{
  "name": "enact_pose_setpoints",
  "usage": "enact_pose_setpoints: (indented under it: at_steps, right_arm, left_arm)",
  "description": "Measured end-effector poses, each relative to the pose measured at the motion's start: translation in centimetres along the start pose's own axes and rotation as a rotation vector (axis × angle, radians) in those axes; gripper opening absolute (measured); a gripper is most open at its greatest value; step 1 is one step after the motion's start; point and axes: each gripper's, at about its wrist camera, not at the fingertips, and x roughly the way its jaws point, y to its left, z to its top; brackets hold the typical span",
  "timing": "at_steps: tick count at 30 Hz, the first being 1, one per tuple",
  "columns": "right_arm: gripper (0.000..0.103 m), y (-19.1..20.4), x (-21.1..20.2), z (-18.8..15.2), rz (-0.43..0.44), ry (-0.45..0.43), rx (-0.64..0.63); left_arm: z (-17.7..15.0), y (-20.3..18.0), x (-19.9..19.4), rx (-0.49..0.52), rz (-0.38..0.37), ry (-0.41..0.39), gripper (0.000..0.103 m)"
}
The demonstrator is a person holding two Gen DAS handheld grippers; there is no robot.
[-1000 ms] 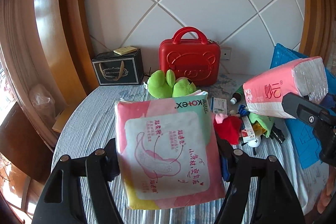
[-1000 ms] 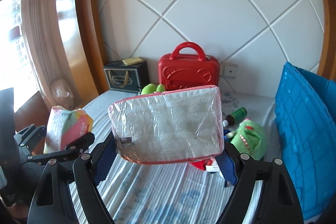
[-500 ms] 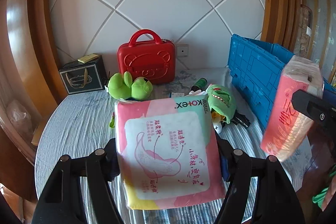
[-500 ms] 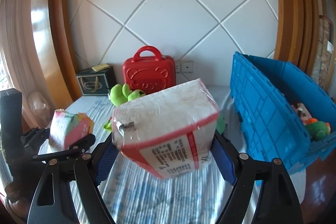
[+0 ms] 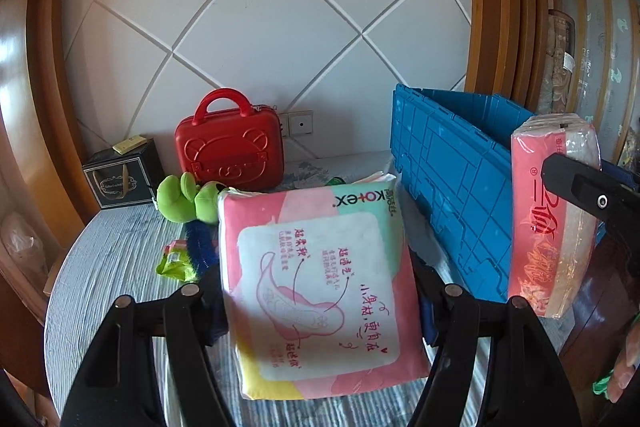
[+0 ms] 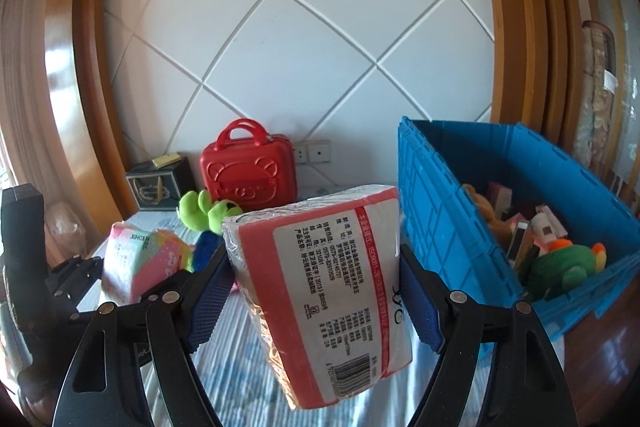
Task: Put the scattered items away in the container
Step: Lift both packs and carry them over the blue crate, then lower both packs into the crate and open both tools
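Observation:
My left gripper is shut on a pink Kotex pad pack, held upright above the bed; the pack also shows in the right wrist view. My right gripper is shut on a pink tissue pack, tilted and held above the bed left of the blue crate. The tissue pack also shows in the left wrist view, in front of the crate. The crate holds several items, among them a green plush toy.
A red bear case and a dark gift box stand at the back by the tiled wall. A green frog plush and a small green-pink bag lie on the striped bed cover. Wooden frames flank both sides.
Both grippers have swung right toward the blue crate with their packs. The tissue pack has tipped from flat to nearly upright. The crate's inside has come into the right wrist view.

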Motion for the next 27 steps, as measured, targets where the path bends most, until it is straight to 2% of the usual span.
enact_pose_setpoints:
  at_steps: [5,10,14,19,23,27]
  right_arm:
    - [0.078,-9.3,-1.4,3.1,-0.014,-0.066,-0.029]
    - [0.078,-19.7,-2.3,5.7,-0.076,-0.093,-0.042]
    - [0.078,-27.4,-1.9,6.3,-0.121,-0.084,-0.020]
    - [0.078,-35.0,-0.2,4.9,-0.174,-0.041,0.038]
    - [0.078,-39.4,2.2,3.0,-0.181,0.028,0.087]
    - [0.078,-41.9,4.8,1.3,-0.178,0.110,0.111]
  left_arm:
    - [4.2,-9.6,0.6,0.001,-0.008,-0.078,0.069]
    - [7.9,-20.5,2.8,0.035,-0.049,-0.090,0.069]
    - [9.1,-27.7,5.7,0.075,-0.102,-0.027,0.069]
    - [8.9,-34.8,10.2,0.149,-0.140,0.093,0.069]
    - [7.9,-38.2,13.9,0.186,-0.143,0.205,0.069]
    - [7.4,-39.5,15.8,0.182,-0.147,0.296,0.069]
